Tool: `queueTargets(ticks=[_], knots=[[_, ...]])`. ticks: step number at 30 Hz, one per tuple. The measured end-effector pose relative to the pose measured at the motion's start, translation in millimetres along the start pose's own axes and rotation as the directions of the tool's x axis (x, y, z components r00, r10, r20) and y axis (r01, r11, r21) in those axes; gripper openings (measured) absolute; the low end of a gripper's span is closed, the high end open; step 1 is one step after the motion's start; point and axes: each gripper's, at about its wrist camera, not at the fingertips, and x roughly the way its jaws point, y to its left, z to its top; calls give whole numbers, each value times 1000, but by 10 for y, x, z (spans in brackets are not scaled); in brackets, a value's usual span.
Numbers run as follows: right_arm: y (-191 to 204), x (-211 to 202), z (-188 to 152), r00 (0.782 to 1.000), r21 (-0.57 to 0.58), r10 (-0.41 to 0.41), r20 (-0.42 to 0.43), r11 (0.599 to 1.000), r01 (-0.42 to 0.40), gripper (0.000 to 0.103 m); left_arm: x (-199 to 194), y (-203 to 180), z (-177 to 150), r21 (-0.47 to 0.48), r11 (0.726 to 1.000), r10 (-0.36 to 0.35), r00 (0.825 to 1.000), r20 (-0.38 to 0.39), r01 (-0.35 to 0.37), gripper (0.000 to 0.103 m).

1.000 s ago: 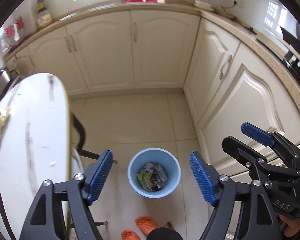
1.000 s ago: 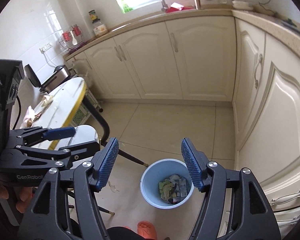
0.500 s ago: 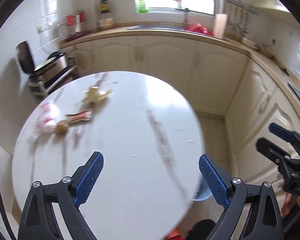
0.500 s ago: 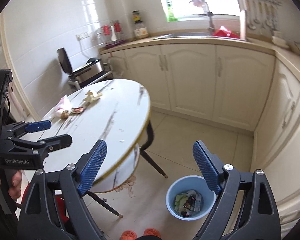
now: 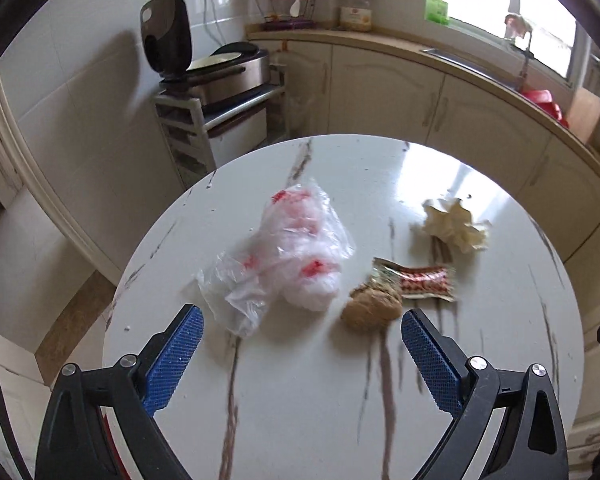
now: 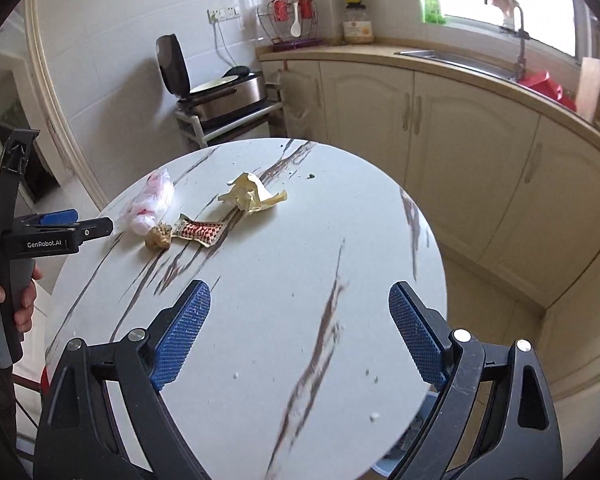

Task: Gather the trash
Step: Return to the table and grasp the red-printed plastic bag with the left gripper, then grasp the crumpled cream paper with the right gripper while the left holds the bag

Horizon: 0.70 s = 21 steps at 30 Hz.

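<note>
Trash lies on the round white marble table (image 5: 300,400): a clear plastic bag with red print (image 5: 296,248), a brown crumpled ball (image 5: 372,308), a red checked wrapper (image 5: 420,282) and a cream crumpled paper (image 5: 456,224). My left gripper (image 5: 300,316) hovers just short of the bag and ball; its jaws are opening with nothing between them. My right gripper (image 6: 299,287) stands open and empty over bare table (image 6: 300,240). From there the bag (image 6: 152,200), ball (image 6: 159,237), wrapper (image 6: 198,231) and paper (image 6: 252,196) lie far left, beside the left gripper (image 6: 88,220).
A trolley with an open-lidded appliance (image 5: 220,76) stands by the tiled wall behind the table. Cream cabinets (image 6: 440,128) under a counter with a sink (image 6: 452,58) curve round the right. A person's hand (image 6: 20,300) holds the left gripper's handle.
Both grippers swung left from above the blue bin on the floor to over the table, and both jaws spread wider. The bin has dropped out of sight; the trash now lies ahead.
</note>
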Motion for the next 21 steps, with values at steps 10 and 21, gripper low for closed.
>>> queueTargets(ticks=[10, 21], knots=[[7, 964, 586, 997, -69, -5, -78, 998, 0, 90, 821, 118, 424, -44, 999, -21, 995, -101, 17, 98], [328, 1654, 788, 986, -189, 56, -157, 978, -86, 90, 803, 84, 410, 50, 997, -54, 989, -137, 62, 55]])
